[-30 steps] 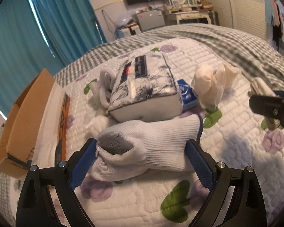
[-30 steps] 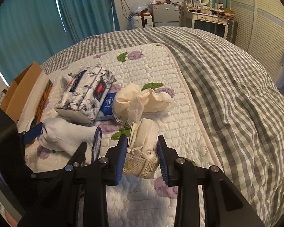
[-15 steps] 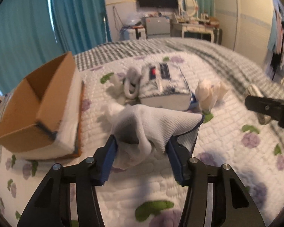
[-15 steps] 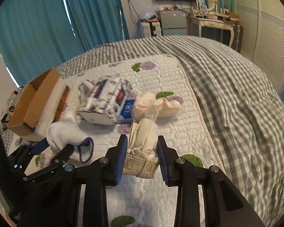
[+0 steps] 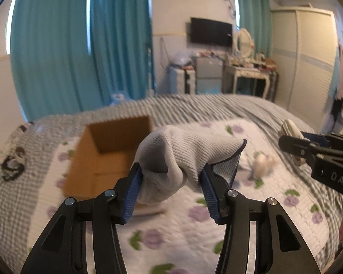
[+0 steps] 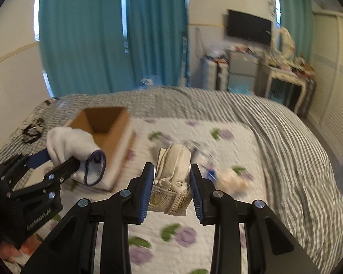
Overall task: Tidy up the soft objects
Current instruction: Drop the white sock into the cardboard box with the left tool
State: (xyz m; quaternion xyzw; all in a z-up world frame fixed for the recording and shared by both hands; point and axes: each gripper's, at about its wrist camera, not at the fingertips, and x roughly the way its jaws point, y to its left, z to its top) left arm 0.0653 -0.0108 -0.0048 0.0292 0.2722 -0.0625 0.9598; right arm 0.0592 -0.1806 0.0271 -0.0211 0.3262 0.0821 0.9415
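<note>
My left gripper [image 5: 171, 178] is shut on a white sock [image 5: 185, 157] with a dark cuff, held in the air just in front of an open cardboard box [image 5: 107, 153] on the bed. In the right wrist view the same sock [image 6: 71, 146] hangs at the near side of the box [image 6: 103, 127]. My right gripper [image 6: 172, 180] is shut on a cream mesh sock bundle [image 6: 173, 173], raised above the quilt to the right of the box. It also shows at the right of the left wrist view [image 5: 290, 127].
A cream bundle [image 6: 233, 180] lies on the floral quilt [image 6: 171, 235] to the right. The grey checked bedspread [image 6: 285, 137] covers the rest of the bed. Teal curtains, a TV and a dresser stand behind.
Both grippers have lifted with their socks and swung left toward the cardboard box. The tissue pack has left both views.
</note>
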